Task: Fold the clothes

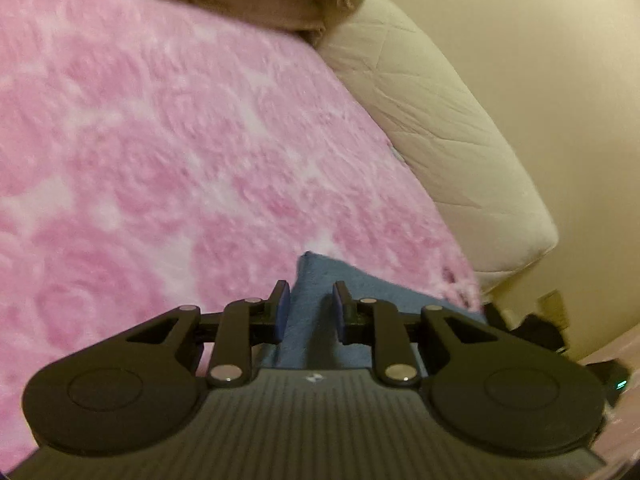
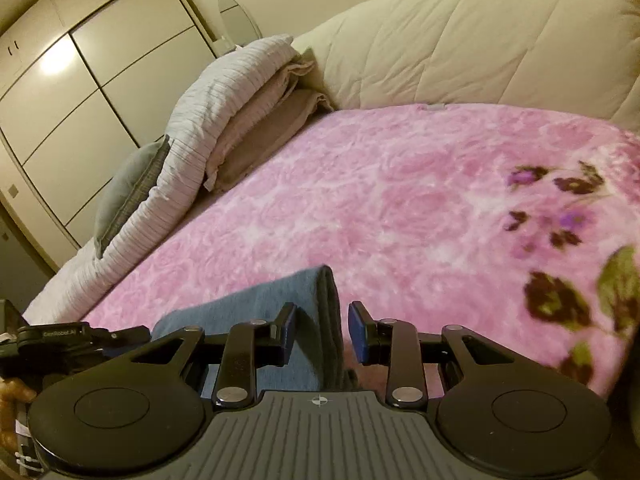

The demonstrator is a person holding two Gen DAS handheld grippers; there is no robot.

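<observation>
While spread over one blue garment (image 1: 320,312), both pairs of fingers (image 1: 309,310) (image 2: 322,332) open, nothing gripped.

Warm, dim indoor light. Glare patch on wardrobe door (image 2: 54,62). Pink blanket (image 1: 160,140) motion-blurred in both views. Strong fisheye bending, dark vignette at corners.
</observation>
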